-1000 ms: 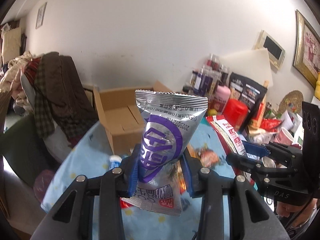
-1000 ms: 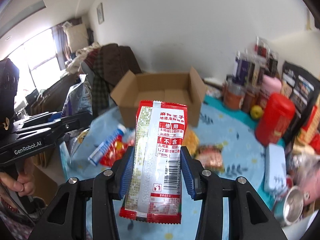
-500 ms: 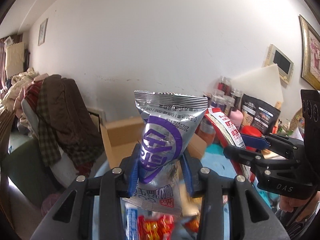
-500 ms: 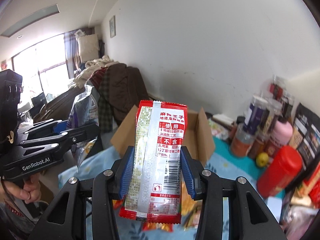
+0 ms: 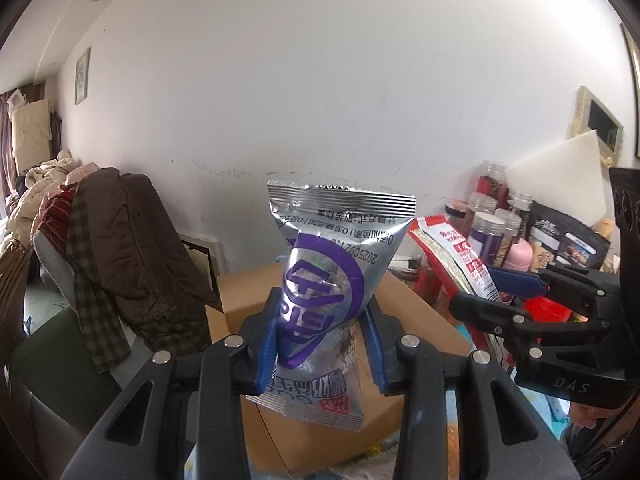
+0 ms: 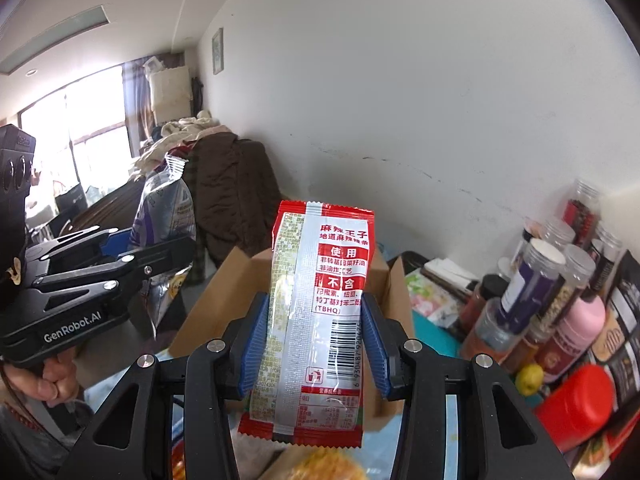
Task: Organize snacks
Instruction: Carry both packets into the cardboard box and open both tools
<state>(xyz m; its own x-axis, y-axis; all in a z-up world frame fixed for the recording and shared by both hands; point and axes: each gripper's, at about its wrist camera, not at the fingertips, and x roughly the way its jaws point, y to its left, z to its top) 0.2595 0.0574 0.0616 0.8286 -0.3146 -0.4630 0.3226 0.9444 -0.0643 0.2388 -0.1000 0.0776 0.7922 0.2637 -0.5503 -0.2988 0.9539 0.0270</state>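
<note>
My left gripper [image 5: 322,344] is shut on a silver snack bag with a purple logo [image 5: 328,280], held upright in the air just before an open cardboard box [image 5: 416,320]. My right gripper [image 6: 314,344] is shut on a red and white snack packet [image 6: 320,312], also upright, in front of the same cardboard box [image 6: 200,320]. In the left wrist view the right gripper [image 5: 492,292] shows at the right with the red packet [image 5: 452,252]. In the right wrist view the left gripper [image 6: 160,252] shows at the left with the silver bag [image 6: 168,204].
Jars and bottles [image 6: 540,280], a pink bottle [image 6: 580,320] and a red canister [image 6: 576,404] crowd the table's right side. Clothes are heaped over a chair [image 5: 120,248] to the left of the box. A hand [image 6: 44,376] grips the left tool. Loose snacks [image 6: 320,464] lie below.
Both grippers have risen and moved toward the cardboard box with their packets still gripped. The box now stands close behind the fingers and the tabletop has dropped out of view.
</note>
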